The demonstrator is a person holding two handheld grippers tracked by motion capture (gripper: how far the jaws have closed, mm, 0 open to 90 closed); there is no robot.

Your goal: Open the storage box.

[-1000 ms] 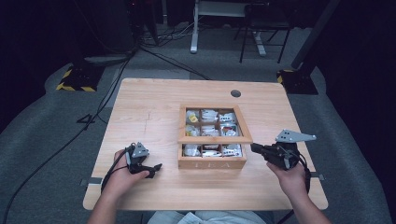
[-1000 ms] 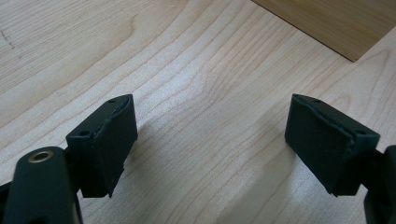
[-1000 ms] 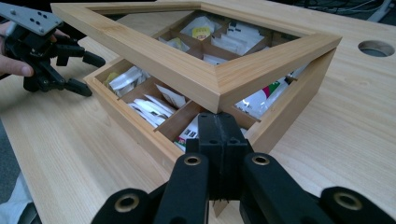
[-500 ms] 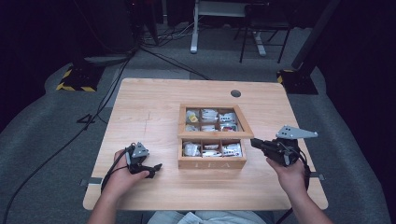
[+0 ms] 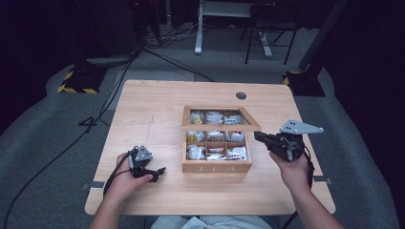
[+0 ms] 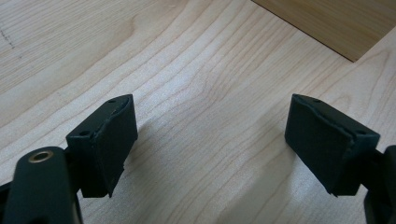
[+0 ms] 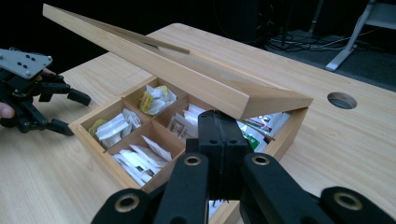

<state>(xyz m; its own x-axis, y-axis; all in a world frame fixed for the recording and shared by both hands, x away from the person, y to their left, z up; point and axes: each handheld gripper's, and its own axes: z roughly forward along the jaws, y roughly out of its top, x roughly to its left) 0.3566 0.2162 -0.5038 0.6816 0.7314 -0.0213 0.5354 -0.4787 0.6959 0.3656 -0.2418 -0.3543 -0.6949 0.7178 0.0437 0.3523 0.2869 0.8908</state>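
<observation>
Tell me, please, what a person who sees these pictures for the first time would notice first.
First, the wooden tea box at the middle of the table, its lid tilted half open over compartments of tea bags. The right gripper, jaws shut, is at the lid's right edge. The left gripper rests open on bare wood left of the box.

Tea box (image 5: 217, 143) sits mid-table (image 5: 157, 105); left tool (image 5: 155, 172) lies left of it; right tool (image 5: 260, 137) right.
</observation>
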